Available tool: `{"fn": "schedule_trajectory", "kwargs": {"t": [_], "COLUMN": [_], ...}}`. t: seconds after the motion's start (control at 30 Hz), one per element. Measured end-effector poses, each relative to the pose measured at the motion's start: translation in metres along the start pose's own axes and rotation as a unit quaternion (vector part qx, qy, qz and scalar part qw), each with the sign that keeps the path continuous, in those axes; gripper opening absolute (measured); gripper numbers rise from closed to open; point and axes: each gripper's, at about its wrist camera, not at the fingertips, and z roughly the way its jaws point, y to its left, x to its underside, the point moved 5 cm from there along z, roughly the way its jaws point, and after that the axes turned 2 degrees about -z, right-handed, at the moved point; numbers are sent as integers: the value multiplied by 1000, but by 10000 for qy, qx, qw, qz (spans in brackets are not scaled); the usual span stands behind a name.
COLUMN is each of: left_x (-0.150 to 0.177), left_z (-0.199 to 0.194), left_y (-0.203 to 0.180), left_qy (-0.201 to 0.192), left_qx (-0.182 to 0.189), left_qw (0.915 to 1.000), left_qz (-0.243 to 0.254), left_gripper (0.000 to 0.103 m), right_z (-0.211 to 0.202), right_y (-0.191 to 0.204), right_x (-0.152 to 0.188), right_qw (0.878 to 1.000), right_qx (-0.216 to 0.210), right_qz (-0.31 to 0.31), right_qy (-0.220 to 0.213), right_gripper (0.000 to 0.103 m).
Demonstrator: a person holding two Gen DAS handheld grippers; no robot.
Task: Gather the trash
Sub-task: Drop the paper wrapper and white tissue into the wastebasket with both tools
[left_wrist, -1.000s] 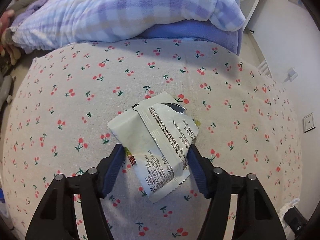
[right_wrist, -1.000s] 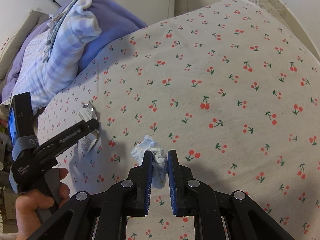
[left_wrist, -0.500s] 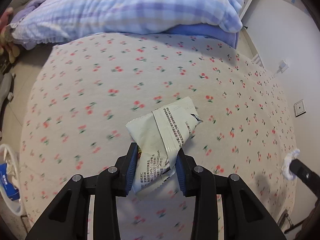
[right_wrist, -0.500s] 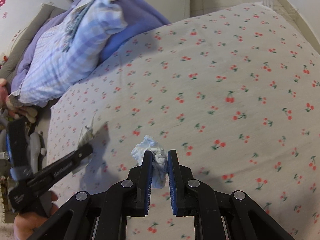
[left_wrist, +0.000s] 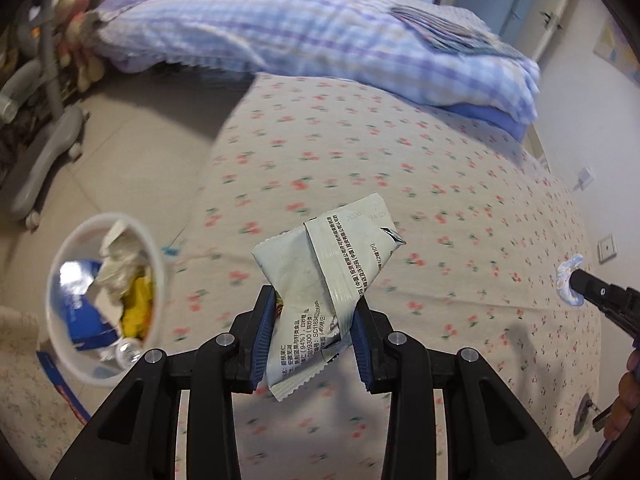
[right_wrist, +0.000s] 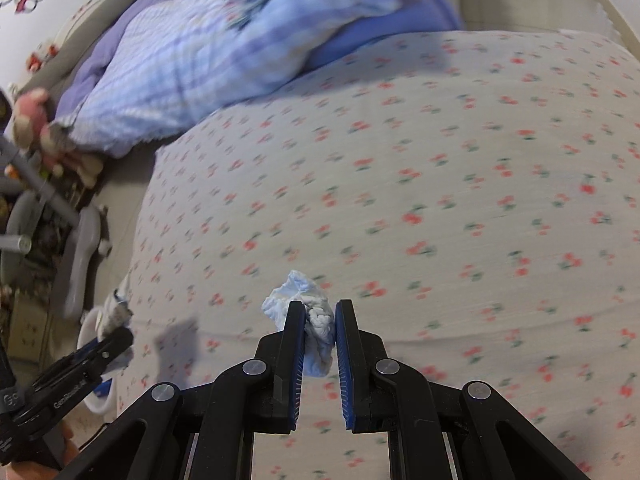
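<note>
Item 1, my left gripper (left_wrist: 313, 322): jaws pressed in on a crumpled snack wrapper (left_wrist: 326, 280), pinching its lower half. The wrapper's long axis runs up and away from the jaws, the torn top leaning to their right, the serrated bottom edge hanging below the pads. It is clear of the bed.

Item 2, my right gripper (right_wrist: 317, 336): jaws nearly together, pinching a wadded white tissue (right_wrist: 310, 320). The wad bulges out ahead of the tips and to their left. In the left view the same tissue shows far to the right at the tip of the other tool.

Item 3, trash bin (left_wrist: 158, 264): white, round, open-topped, on the floor beside the bed. It lies to the left of my left jaws and below them, past the mattress edge, already holding paper, something yellow and blue packaging. From the right jaws only part of its rim shows, low and far left, behind the left tool.

Item 4, cherry-print sheet (left_wrist: 460, 208): under both grippers.

Judgement: my left hand is the nearer to the bin, so the wrapper should swing left and down over the rim first; the tissue has the whole bed edge to cross.
</note>
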Motion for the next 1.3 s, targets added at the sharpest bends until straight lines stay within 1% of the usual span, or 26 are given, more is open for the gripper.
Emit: {"fn": "schedule_trajectory", "kwargs": {"t": [0.03,0.07,0.17,0.23,0.4,0.57,0.7,0.8,0.87,0.9,0.93,0.97,1.0,1.07,1.13,1.23,1.3], "left_x": [0,0,0,1,5,6,8,6,3,0,-1,-3,-4,-4,0,10,17], "left_z": [-4,-7,-20,-28,-31,-29,-24,-17,-12,-9,-8,-7,-7,-9,-10,-11,-17], "left_y": [15,26,56,77,139,187,209,219,220,218,217,216,216,215,218,228,235], "left_qy": [-28,-67,-250,-315,-244,-155,-75,-10,24,53,104,112,47,55,142,284,211], "left_qx": [15,-10,-264,-337,-261,-149,-192,-25,137,303,391,366,260,46,-83,-396,-733], "left_qw": [9998,9996,9990,9984,9954,9909,9897,9877,9871,9867,9864,9864,9872,9887,9883,9873,9875], "left_qz": [-193,-275,-268,-316,-890,-1331,-1415,-1566,-1596,-1594,-1592,-1598,-1572,-1496,-1514,-1515,-1378], "left_gripper": [38,38,38,38,38,38,38,38,40,45,52,68,79,87,88,89,91], "right_z": [3,7,18,23,37,56,71,82,90,95,97,101,105,112,118,127,134], "right_y": [9,19,47,64,105,130,149,166,176,183,186,192,197,207,217,233,246], "right_x": [2,4,11,15,24,32,36,39,41,42,43,45,47,50,54,61,66], "right_qw": [10000,9999,9992,9986,9961,9947,9933,9916,9906,9900,9896,9889,9881,9865,9849,9820,9793], "right_qx": [-36,-75,-142,-227,-366,-414,-450,-466,-482,-494,-509,-540,-582,-639,-663,-728,-791], "right_qz": [-54,-122,-339,-443,-755,-845,-946,-1073,-1127,-1160,-1182,-1213,-1241,-1303,-1382,-1497,-1605], "right_qy": [25,51,137,189,275,405,496,554,601,630,648,673,698,754,802,889,947], "right_gripper": [13,13,13,13,13,13,13,13,13,13,13,13,13,13,13,13,14]}}
